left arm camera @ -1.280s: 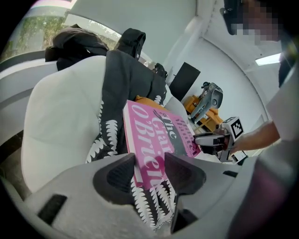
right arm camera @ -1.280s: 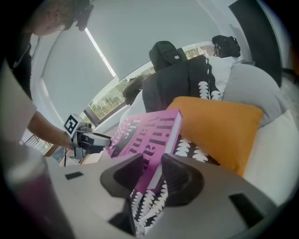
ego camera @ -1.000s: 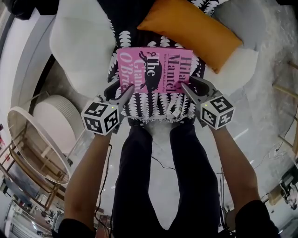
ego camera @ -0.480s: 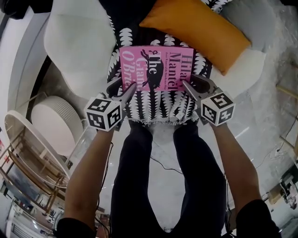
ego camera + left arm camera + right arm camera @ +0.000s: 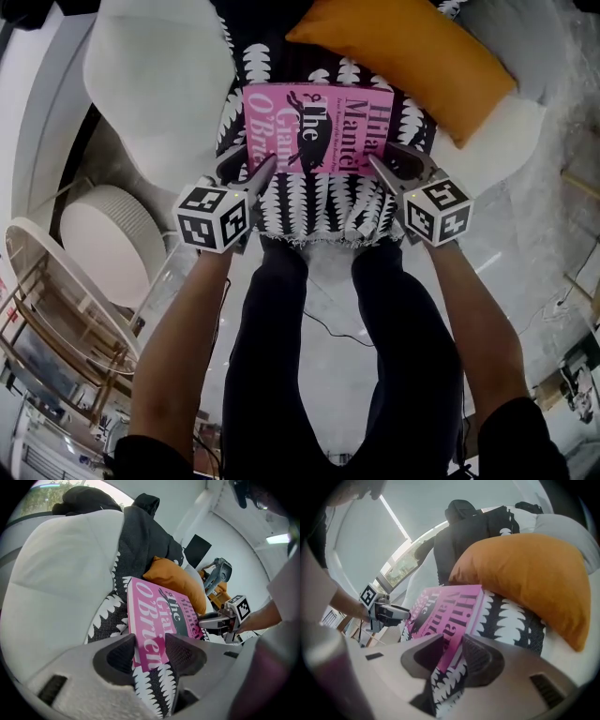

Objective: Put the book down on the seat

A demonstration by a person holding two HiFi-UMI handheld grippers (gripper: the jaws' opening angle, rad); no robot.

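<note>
1. Book (image 5: 319, 127) position: it sits just in front of the orange cushion (image 5: 403, 56), on your side of it. It is over the black-and-white patterned throw (image 5: 323, 202) that covers the seat of the white armchair (image 5: 155, 94).
2. Its long axis runs parallel to the cushion's front, from one of your tongs across to the other. The cover faces up and the far long edge is the one closest to the cushion.
3. Your left gripper (image 5: 253, 173) is closed on the book's near corner on the side away from the cushion. The jaws stand only a cover's thickness apart, pink cover pinched between the pads.
4. Your right gripper (image 5: 394, 169) is closed the same way on the other near corner, the one below the cushion's front. Its gap is just as narrow and it holds nothing but the book.
5. Both tongs reach in from the edge opposite the cushion, so neither hand is nearer and the load looks evenly shared.
6. From the gripper views the book tilts, near edge raised in the jaws and far edge dropping towards the throw by the cushion. You cannot tell whether that far edge already touches the fabric.
7. My reading is that setting it down turns on the near edge. It must come level onto the throw, short of the cushion, before either pair of jaws spreads.
</note>
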